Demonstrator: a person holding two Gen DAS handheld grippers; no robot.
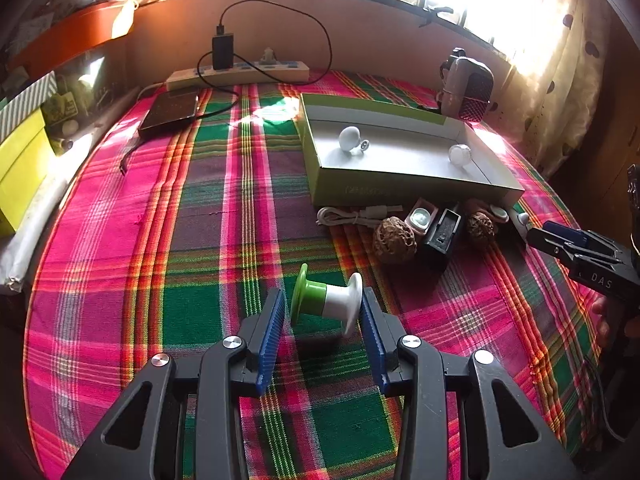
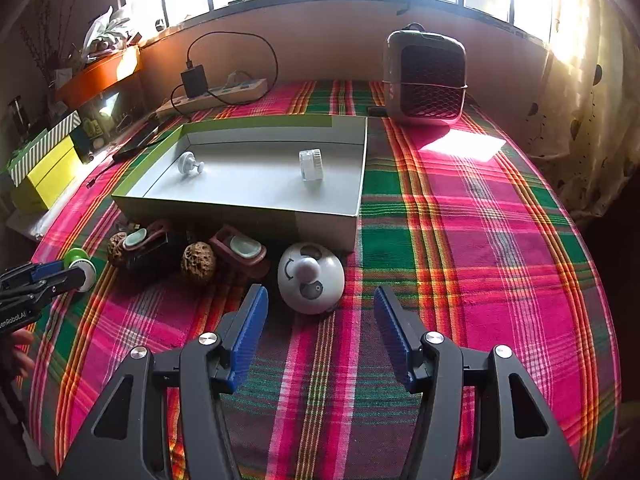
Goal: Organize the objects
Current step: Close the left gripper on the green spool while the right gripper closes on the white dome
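Observation:
A green-and-white spool [image 1: 326, 304] lies on its side on the plaid cloth between the blue pads of my left gripper [image 1: 323, 300]. The jaws are open, with a gap beside the green flange; the right pad is at the white flange. The right wrist view has the same spool [image 2: 82, 266] at far left. My right gripper [image 2: 321, 294] is open, its tips either side of a white dome with grey markings [image 2: 311, 278], not pressing it. An open green-and-white box [image 2: 240, 216] [image 1: 400, 178] holds a white knob [image 2: 188, 164] and a small clear piece [image 2: 311, 165].
In front of the box lie two brown wrinkled balls [image 2: 198, 261], pink cases with pale discs [image 2: 242, 249], a black block [image 1: 442, 236] and a white cable [image 1: 352, 216]. A small fan heater [image 2: 426, 80], a power strip [image 1: 240, 74] and a dark slab [image 1: 170, 112] sit at the back.

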